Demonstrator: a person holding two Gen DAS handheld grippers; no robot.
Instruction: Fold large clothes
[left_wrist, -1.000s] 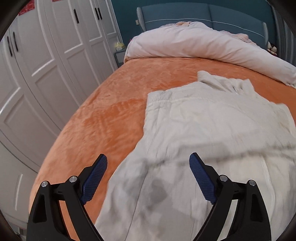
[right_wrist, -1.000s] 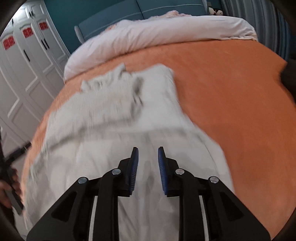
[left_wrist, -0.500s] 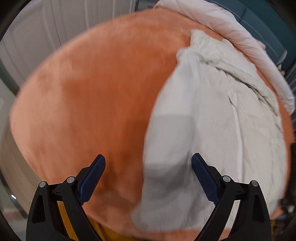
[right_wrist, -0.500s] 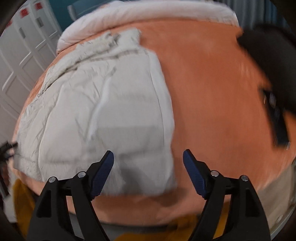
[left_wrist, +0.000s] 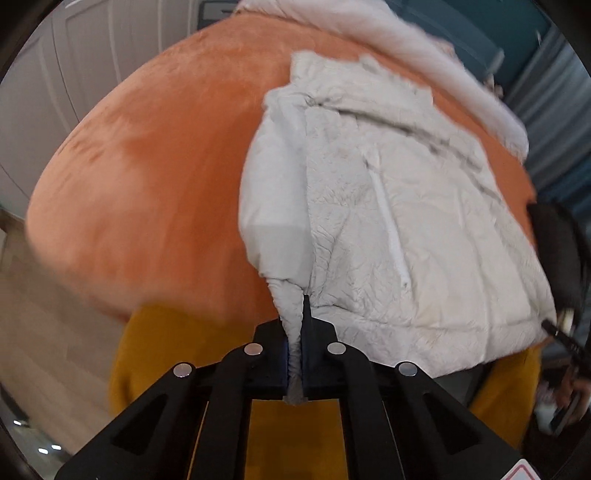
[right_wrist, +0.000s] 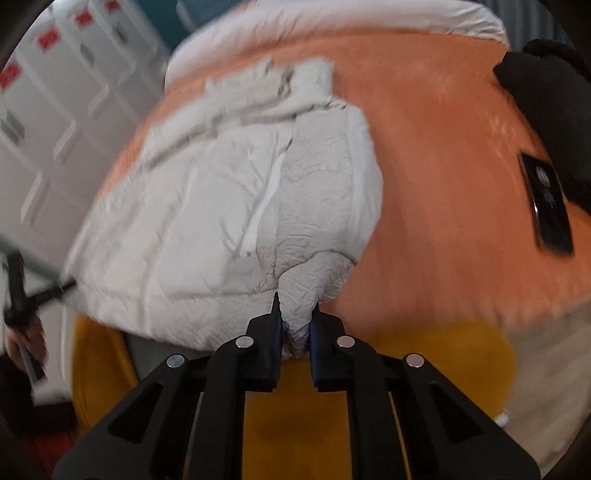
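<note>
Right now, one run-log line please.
left gripper: shut on white jacket hem | right gripper: shut on hem | jacket: flat on orange bed

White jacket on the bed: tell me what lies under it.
The white jacket lies on the orange blanket, which shows all around it. Its near hem overhangs the bed edge, both corners pinched by the left tool and right tool. Whatever is directly beneath it is covered.

The right gripper (right_wrist: 294, 317) has its fingers (right_wrist: 271, 332) pinched on a bunched corner of the pale puffy jacket (right_wrist: 221, 206) at the near edge of the bed (right_wrist: 443, 184). The jacket lies spread over the orange bedcover, zipper up. A dark phone (right_wrist: 546, 206) and a black garment (right_wrist: 546, 96) lie near the bed's right edge. White wardrobe doors (right_wrist: 66, 103) stand to the left.
</note>
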